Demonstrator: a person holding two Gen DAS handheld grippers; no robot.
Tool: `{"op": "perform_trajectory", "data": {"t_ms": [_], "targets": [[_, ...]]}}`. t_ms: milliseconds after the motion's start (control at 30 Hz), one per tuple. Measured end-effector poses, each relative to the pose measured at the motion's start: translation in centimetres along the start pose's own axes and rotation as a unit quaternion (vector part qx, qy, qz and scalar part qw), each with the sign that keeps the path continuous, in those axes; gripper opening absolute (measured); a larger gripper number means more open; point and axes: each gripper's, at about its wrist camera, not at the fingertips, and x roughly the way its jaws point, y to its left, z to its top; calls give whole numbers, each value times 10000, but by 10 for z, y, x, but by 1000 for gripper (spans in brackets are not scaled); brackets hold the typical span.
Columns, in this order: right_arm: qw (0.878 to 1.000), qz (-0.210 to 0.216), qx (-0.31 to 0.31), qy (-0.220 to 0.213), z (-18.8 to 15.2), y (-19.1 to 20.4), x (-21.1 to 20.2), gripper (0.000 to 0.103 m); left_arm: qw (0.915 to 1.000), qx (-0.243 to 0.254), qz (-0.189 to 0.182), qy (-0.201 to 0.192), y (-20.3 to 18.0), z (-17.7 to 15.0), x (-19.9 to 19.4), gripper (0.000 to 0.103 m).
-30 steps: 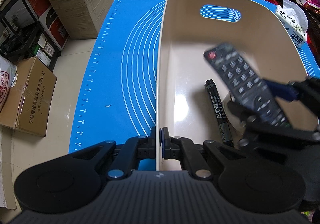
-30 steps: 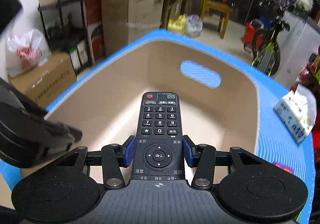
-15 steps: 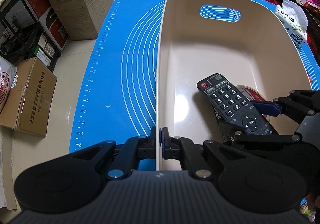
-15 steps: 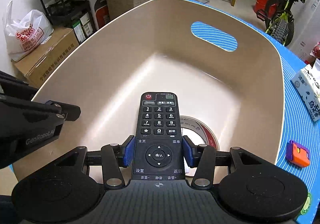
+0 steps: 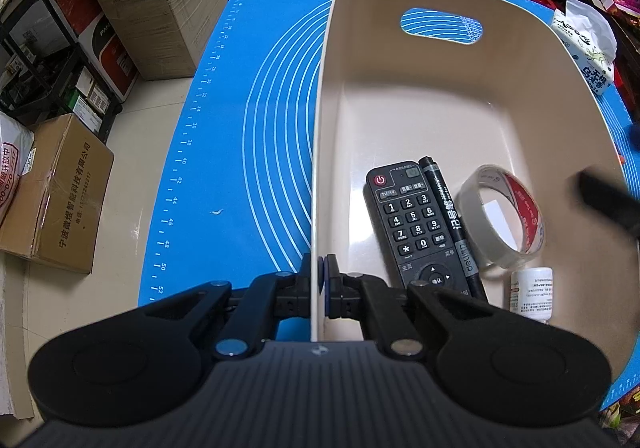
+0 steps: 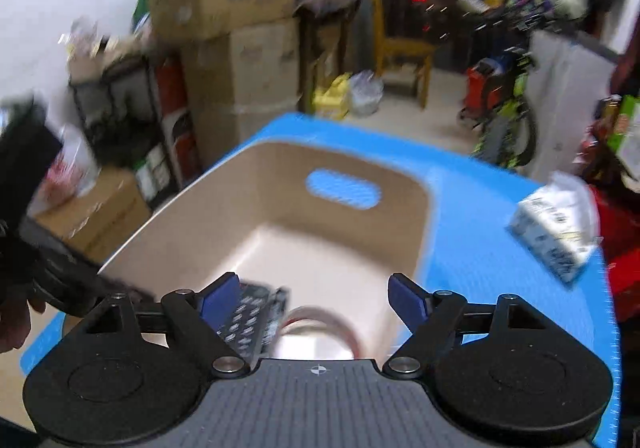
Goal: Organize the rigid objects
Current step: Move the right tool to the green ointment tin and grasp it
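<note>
One black remote control [image 5: 416, 224] is now lying released in the beige plastic bin [image 5: 320, 152]; right hand-held gripper [image 6: 314, 294] jaws, just opened wide and empty, are being withdrawn; left hand-held gripper [image 5: 320, 280] is being kept clamped on the bin wall.

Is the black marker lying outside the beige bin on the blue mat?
No, the marker lies inside the bin, between the remote and the tape roll.

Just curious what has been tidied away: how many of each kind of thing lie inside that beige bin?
Remote control: 1
Marker pen: 1
Tape roll: 1
Small white bottle: 1
Total: 4
</note>
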Motion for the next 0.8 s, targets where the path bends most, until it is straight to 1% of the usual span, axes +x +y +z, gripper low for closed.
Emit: {"op": "perform_trajectory", "data": {"t_ms": [100,200,333,400,467,600,667,800], "targets": [[9989,-341,170,-266,-1,-28,-20,88,10000,2,7,2,0,0,0,5],[9960,-731,318,-393,-16,-61,-37,90,10000,-5,0,0,0,0,0,5],[9904,-1232,623,-55,-46,-111,-41,90,10000,3,2,0,0,0,0,5],[9862,-1545,599,72,-66,-131,-38,90,10000,-7,-5,4,0,0,0,5],[9823,-1740,650,258,-86,-150,-30,87,10000,-2,-4,-2,0,0,0,5],[9778,-1749,1075,419,-110,-183,-21,81,10000,-5,-3,0,-1,0,0,5],[9771,-1739,1124,488,-118,-188,-18,76,10000,2,2,-5,0,0,0,5],[9754,-1764,1146,668,-124,-197,-8,74,10000,2,10,-5,0,-1,0,6]]}}
